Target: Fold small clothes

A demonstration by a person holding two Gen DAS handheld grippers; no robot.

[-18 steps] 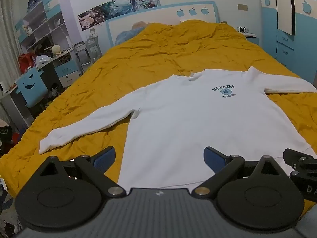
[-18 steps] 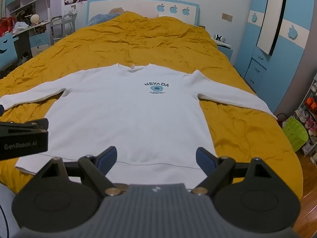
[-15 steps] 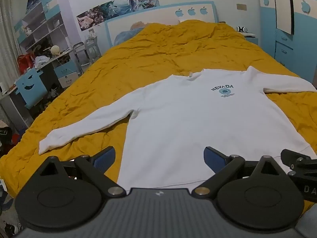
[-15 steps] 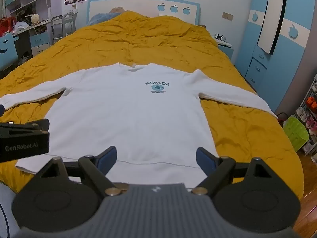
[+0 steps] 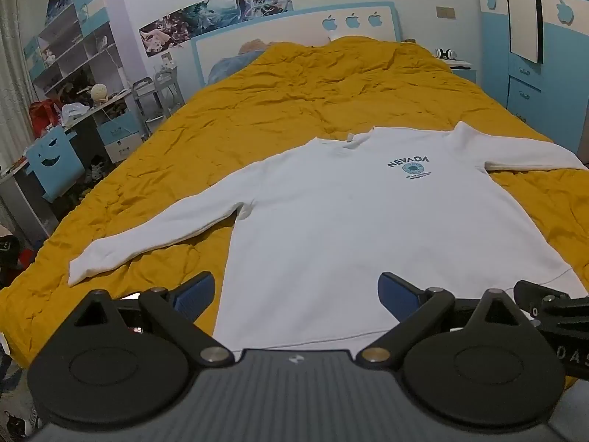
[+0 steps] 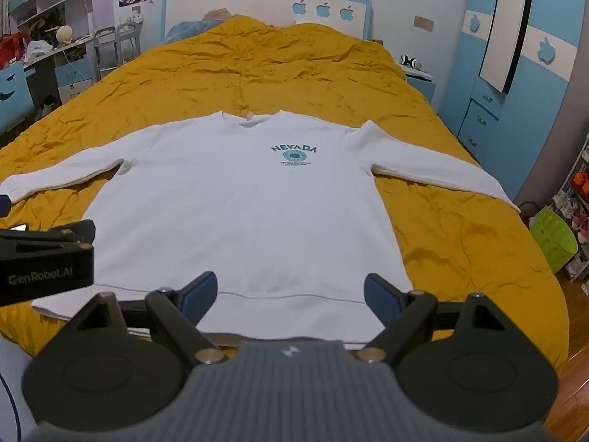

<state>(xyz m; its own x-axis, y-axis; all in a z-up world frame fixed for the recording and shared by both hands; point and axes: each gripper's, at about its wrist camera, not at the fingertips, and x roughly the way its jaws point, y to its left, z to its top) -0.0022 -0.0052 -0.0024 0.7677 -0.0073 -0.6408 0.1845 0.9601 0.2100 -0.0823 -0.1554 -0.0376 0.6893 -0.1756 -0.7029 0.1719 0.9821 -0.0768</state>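
White sweatshirt is laid flat, front up, on the yellow bed cover, both sleeves spread out, hem nearest the grippers. Green basket is seen on the floor right of the bed; contents cannot be told. Left gripper is held wide, nothing gripped, above the hem. Right gripper is likewise spread wide and empty, over the hem.

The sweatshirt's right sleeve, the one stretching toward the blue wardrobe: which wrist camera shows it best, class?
The right wrist view. There the right sleeve of the white sweatshirt runs unbroken from shoulder to cuff across the yellow bedspread. The left wrist view shows only its upper part; the cuff runs out of frame.
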